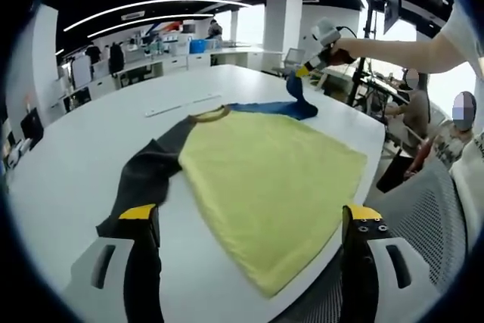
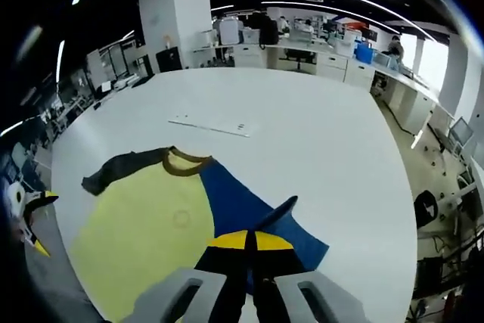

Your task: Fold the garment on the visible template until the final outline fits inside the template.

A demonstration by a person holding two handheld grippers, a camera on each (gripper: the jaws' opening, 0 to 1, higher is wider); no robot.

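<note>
Garment lies spread on the white table, a yellow-bodied shirt with a brown collar, one dark grey sleeve and one blue sleeve. In the left gripper view the left gripper hangs above the near edge of the table with its two yellow-tipped jaws wide apart and nothing between them; the cuff end of the dark grey sleeve lies just beside the left jaw tip, and I cannot tell whether they touch. Across the shirt, the right gripper, held by a hand on an outstretched arm, has the blue sleeve pinched and lifted off the table, so the cloth rises in a narrow peak to its tip. In the right gripper view the right gripper has its yellow-tipped jaws closed together on a fold of the blue sleeve, which stands up from the table between them. Beyond the collar a long white ruler-like strip lies flat on the table, well apart from the shirt. A grey mesh chair stands at the table's edge beside the yellow hem, and desks with seated people fill the office behind
</note>
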